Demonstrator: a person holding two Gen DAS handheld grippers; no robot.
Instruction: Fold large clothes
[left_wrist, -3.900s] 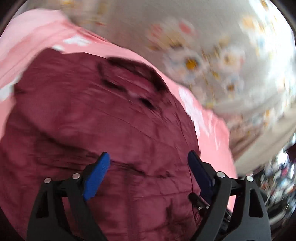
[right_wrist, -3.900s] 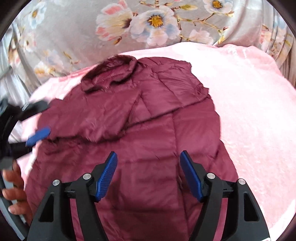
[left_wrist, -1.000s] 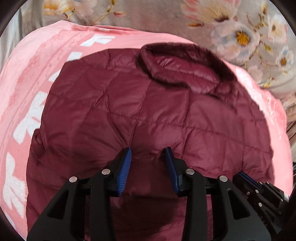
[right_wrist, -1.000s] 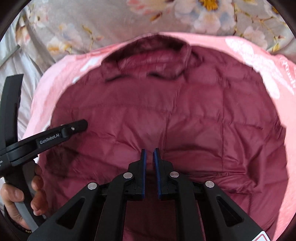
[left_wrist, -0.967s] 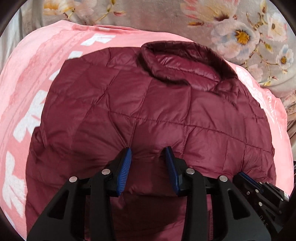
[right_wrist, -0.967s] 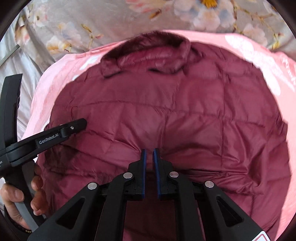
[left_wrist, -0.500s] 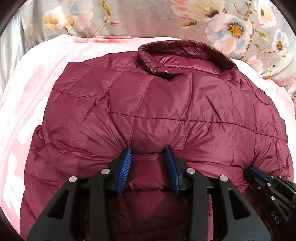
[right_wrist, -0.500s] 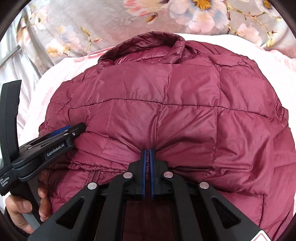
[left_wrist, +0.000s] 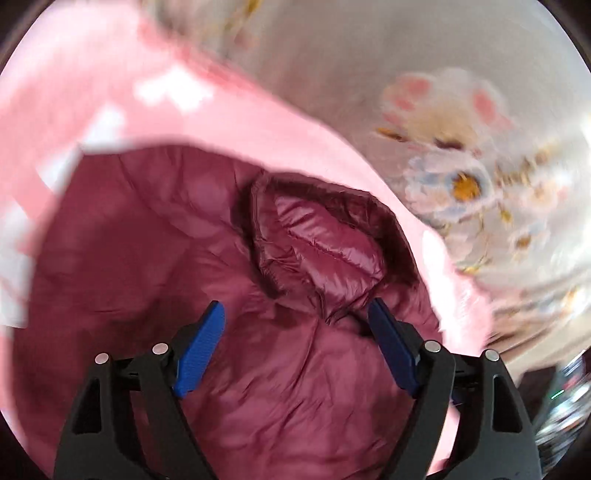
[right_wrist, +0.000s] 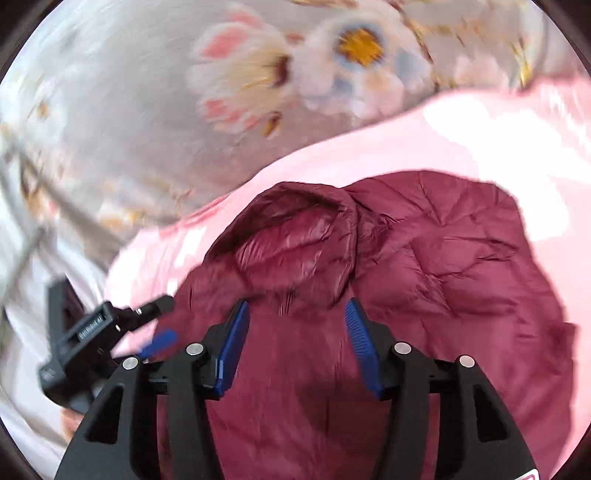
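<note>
A maroon quilted puffer jacket (left_wrist: 155, 258) lies folded on a pink blanket (left_wrist: 258, 122), its collar (left_wrist: 321, 243) at the far end. In the left wrist view my left gripper (left_wrist: 295, 321) hovers just short of the collar, jaws opening, blue pads apart with no cloth pinched. The right wrist view shows the same jacket (right_wrist: 461, 280) and collar (right_wrist: 295, 251). My right gripper (right_wrist: 297, 314) is above it near the collar, jaws opening, nothing between the pads. The left gripper (right_wrist: 155, 325) shows at the left edge there, over the jacket's side.
A grey quilt with large flowers (right_wrist: 258, 74) lies behind the pink blanket (right_wrist: 461, 125), also seen as grey floral bedding (left_wrist: 461, 155) in the left wrist view. White sheet (right_wrist: 29, 295) runs along the left. A cluttered dark area (left_wrist: 561, 391) sits at the far right.
Both grippers have let go of the jacket fold they held and opened. Both have risen and rolled, so the jacket lies lower in view. The picture is blurred with motion.
</note>
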